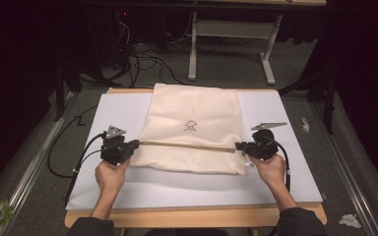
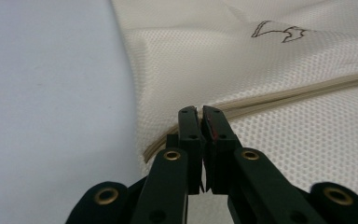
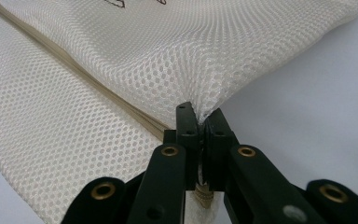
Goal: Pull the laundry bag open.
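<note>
A white mat (image 1: 128, 187) covers the wooden table (image 1: 197, 215) in a dark room with floor cables (image 1: 147, 61). On it lies the cream mesh bag (image 1: 192, 113), folded across its drawstring band (image 1: 187, 145). The left gripper (image 1: 134, 145) and right gripper (image 1: 240, 146) each pinch one end of that fold.

The small dark drawing (image 1: 192, 126) on the cloth bag (image 1: 192, 105) is too small to read in the high view. At twelve o'clock, the right gripper view's edge cuts it (image 3: 137, 3) off.
</note>
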`<state>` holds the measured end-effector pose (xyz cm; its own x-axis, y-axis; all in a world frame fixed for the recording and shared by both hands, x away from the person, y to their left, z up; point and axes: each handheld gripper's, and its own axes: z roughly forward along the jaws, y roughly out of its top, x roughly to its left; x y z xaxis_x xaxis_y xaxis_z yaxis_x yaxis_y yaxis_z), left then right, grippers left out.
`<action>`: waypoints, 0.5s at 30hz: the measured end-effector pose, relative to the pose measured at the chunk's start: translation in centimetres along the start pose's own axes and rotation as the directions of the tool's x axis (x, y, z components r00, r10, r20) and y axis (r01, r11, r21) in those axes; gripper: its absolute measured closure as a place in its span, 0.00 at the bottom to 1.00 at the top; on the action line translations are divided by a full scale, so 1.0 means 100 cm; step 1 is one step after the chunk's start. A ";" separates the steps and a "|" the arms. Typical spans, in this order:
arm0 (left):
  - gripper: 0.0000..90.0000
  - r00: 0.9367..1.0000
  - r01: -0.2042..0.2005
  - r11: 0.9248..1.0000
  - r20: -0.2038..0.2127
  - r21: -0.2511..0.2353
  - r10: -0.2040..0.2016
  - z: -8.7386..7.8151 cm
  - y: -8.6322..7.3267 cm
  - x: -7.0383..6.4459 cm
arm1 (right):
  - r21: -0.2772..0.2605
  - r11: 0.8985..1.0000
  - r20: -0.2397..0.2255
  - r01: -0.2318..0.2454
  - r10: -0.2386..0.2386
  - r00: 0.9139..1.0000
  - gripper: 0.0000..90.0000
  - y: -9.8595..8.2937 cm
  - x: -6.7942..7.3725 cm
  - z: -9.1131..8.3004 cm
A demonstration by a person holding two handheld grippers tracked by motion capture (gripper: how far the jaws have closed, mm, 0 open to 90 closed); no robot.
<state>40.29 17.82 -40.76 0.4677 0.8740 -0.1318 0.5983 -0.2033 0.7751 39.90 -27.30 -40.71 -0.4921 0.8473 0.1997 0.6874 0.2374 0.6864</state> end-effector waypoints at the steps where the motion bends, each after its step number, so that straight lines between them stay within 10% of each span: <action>1: 0.97 1.000 0.001 1.000 0.001 0.000 -0.001 0.000 0.000 0.000 | 0.000 1.000 0.002 0.001 -0.001 1.000 0.98 0.000 0.000 0.000; 15: 0.97 1.000 0.026 1.000 -0.004 -0.007 -0.026 -0.001 -0.005 0.006 | -0.014 1.000 0.031 -0.021 0.022 0.999 0.98 0.003 -0.008 -0.002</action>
<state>40.22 18.50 -41.12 0.4494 0.8807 -0.1497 0.6054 -0.1771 0.7760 40.34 -27.98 -40.54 -0.4604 0.8666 0.1926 0.6902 0.2130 0.6915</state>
